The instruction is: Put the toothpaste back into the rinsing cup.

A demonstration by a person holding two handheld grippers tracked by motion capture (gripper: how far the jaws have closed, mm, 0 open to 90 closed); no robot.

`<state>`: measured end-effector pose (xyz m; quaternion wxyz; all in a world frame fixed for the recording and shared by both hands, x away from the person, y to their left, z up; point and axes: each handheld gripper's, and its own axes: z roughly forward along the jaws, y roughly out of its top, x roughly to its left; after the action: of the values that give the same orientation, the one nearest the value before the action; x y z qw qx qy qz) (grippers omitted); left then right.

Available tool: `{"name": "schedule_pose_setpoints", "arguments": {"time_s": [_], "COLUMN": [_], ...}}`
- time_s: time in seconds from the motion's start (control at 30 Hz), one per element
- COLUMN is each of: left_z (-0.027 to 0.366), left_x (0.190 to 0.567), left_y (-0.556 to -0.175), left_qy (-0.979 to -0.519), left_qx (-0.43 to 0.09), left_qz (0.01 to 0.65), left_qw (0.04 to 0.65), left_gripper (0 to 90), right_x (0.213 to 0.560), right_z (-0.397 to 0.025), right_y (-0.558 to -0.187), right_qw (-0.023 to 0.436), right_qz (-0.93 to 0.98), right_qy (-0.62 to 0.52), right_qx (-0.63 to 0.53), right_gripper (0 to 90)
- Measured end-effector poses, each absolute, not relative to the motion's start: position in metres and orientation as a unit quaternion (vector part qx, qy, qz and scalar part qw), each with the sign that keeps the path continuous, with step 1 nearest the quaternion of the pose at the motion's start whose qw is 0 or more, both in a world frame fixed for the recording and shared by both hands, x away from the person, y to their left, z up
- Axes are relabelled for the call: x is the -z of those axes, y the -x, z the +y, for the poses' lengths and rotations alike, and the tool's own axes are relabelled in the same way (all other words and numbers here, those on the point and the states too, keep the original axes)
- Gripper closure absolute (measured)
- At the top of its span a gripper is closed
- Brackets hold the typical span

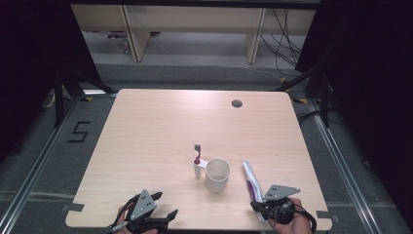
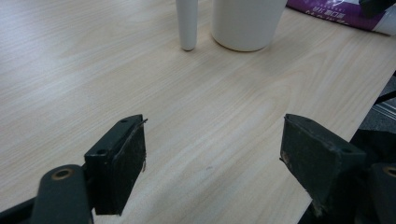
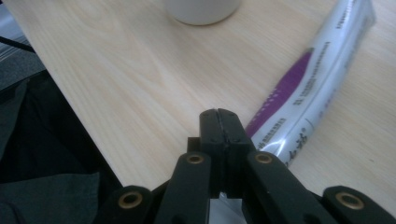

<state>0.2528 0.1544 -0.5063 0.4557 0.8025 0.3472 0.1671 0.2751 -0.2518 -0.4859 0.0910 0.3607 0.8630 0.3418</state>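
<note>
A white cup point(image 1: 217, 174) stands upright in the near middle of the table. A toothbrush point(image 1: 197, 161) with a white handle stands on end against the cup's left side, bristles up. A white and purple toothpaste tube point(image 1: 251, 180) lies flat to the right of the cup. My left gripper point(image 1: 165, 204) is at the near left edge, open and empty, facing the cup point(image 2: 245, 23) and the toothbrush handle point(image 2: 187, 23). My right gripper point(image 1: 254, 205) is at the near end of the tube. Its jaws point(image 3: 219, 114) are shut with nothing between them, and the tube point(image 3: 308, 88) lies just beside them.
The wooden table point(image 1: 160, 126) has a round cable hole point(image 1: 236, 103) at the far right. Its near edge runs just under both grippers. Dark curtains, stands and cables surround the table on the floor.
</note>
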Motion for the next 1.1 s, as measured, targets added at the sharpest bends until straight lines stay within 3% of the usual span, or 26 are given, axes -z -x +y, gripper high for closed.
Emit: {"name": "schedule_pose_setpoints", "arguments": {"time_s": [1.1], "left_z": [0.153], "left_x": [0.507], "left_y": [-0.252], "left_qy": [-0.806], "left_qx": [-0.164], "left_qz": [0.346], "left_qw": [0.452], "left_gripper": [22.3], "right_x": [0.483], "right_z": [-0.293], "right_y": [-0.288], "right_qw": [0.107], "right_qz": [0.860], "right_qy": [-0.378], "right_qx": [-0.326], "right_gripper": [89.7]}}
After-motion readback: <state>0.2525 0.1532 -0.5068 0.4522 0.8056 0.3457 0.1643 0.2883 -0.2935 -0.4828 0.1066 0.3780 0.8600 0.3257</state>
